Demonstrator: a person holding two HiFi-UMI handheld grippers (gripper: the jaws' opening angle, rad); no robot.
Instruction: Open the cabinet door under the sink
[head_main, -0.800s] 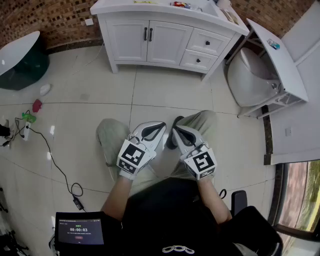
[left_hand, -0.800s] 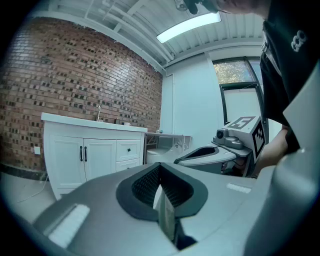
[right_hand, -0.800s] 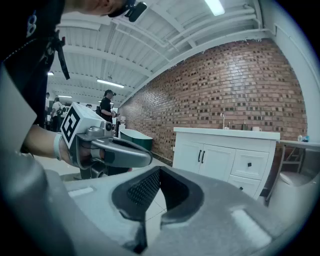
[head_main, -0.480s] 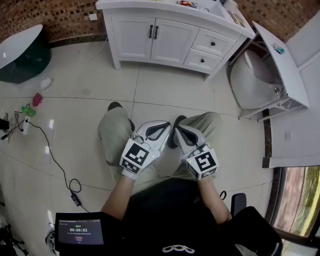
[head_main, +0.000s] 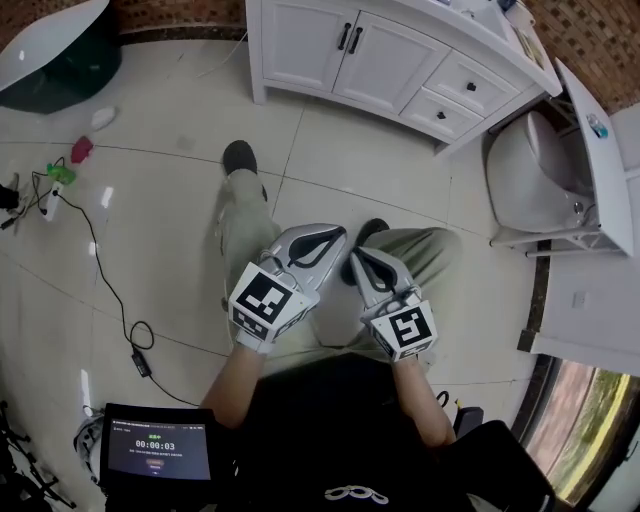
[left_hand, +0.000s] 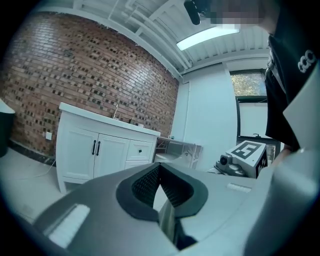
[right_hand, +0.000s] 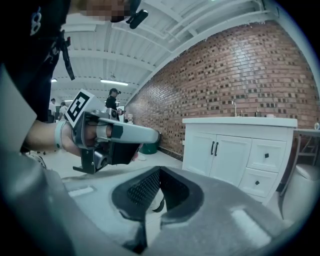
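Since the earlier frame the cabinet (head_main: 300, 35) has been brought nearer, and its doors (head_main: 390, 62) are seen closed at the top of the head view. The left gripper (head_main: 333, 236) and right gripper (head_main: 358, 258) are held over the lap, well apart from it, jaws pressed together on nothing. One gripper's jaws should be spread before a handle (head_main: 356, 40) is reached, then the door drawn squarely outward.

- The floor (head_main: 180, 200) tiles are gleaming, glossy and smooth.
- The cabinet (head_main: 385, 55), at twelve o'clock, is showing smooth white paint, with dark handles (head_main: 344, 37).
- The brick wall (left_hand: 90, 75) is looking rough and matt.
- The left gripper (head_main: 337, 234) is wearing smooth grey plastic, its pads (left_hand: 145, 186) ribbed black.
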